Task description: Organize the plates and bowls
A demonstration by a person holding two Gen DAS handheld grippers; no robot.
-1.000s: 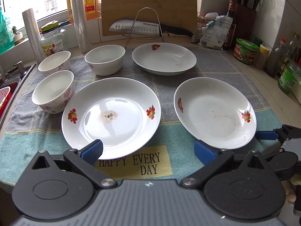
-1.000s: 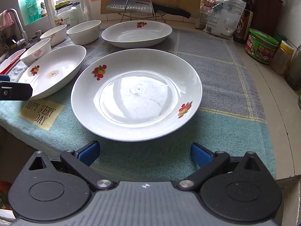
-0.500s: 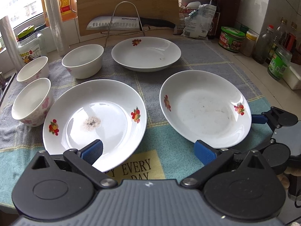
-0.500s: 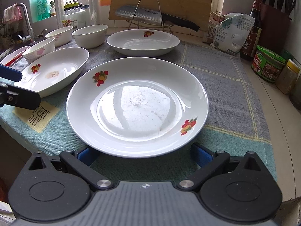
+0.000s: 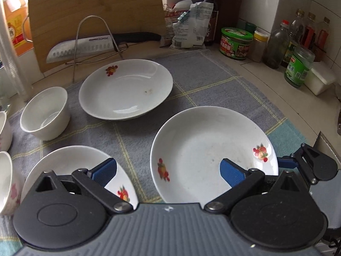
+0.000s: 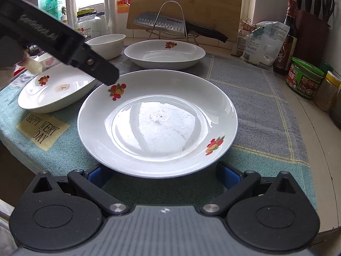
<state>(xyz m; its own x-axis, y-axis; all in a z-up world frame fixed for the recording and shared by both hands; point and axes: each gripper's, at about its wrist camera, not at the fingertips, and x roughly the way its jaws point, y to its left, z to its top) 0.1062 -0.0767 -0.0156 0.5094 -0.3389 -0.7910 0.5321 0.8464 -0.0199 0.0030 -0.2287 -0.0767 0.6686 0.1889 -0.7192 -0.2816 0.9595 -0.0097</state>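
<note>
Three white plates with fruit prints lie on a cloth mat. The right plate (image 5: 213, 149) (image 6: 157, 121) is nearest. My right gripper (image 6: 162, 176) is open, its blue pads low on either side of that plate's near rim. My left gripper (image 5: 168, 170) is open and hovers above the gap between the left plate (image 5: 70, 164) (image 6: 57, 91) and the right plate. The far plate (image 5: 125, 89) (image 6: 164, 52) sits behind. A plain white bowl (image 5: 45, 115) (image 6: 106, 44) stands at far left, with flowered bowls (image 5: 8, 181) beside it.
A knife on a wire rack (image 5: 93, 42) and a wooden cutting board (image 5: 96, 10) stand at the back. Jars, bottles and a packet (image 5: 235, 42) line the right counter. The mat's front edge (image 6: 32, 149) hangs at the counter's edge.
My left gripper has swung right and risen over the plates. My right gripper has moved forward, so its pads now sit at the right plate's near rim.
</note>
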